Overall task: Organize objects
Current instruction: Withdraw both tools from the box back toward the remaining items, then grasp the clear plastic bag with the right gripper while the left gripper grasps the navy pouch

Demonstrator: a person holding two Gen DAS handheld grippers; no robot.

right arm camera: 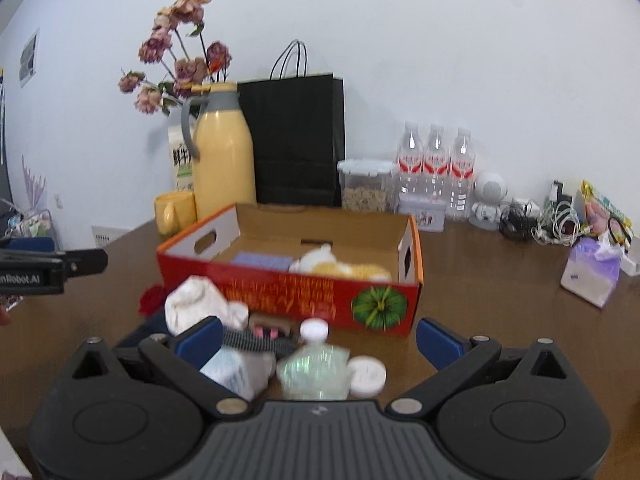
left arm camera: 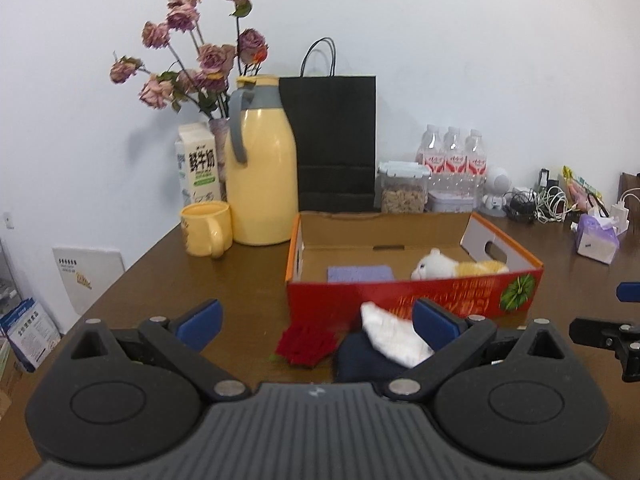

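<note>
Left wrist view: the brown table (left arm camera: 248, 280) met a white wall; the red box (left arm camera: 412, 300) held a plush toy (left arm camera: 452, 266). Your left tool (left arm camera: 316, 322) hovered spread above a red rose (left arm camera: 306, 346) and white cloth (left arm camera: 394, 336).

Right wrist view: your right tool (right arm camera: 320, 340) hung spread, empty, over blurred clutter beside the box.

Right tool (right arm camera: 318, 342) spread wide, red box (right arm camera: 288, 294) beyond, 3 bottles (right arm camera: 436, 168) behind
</note>
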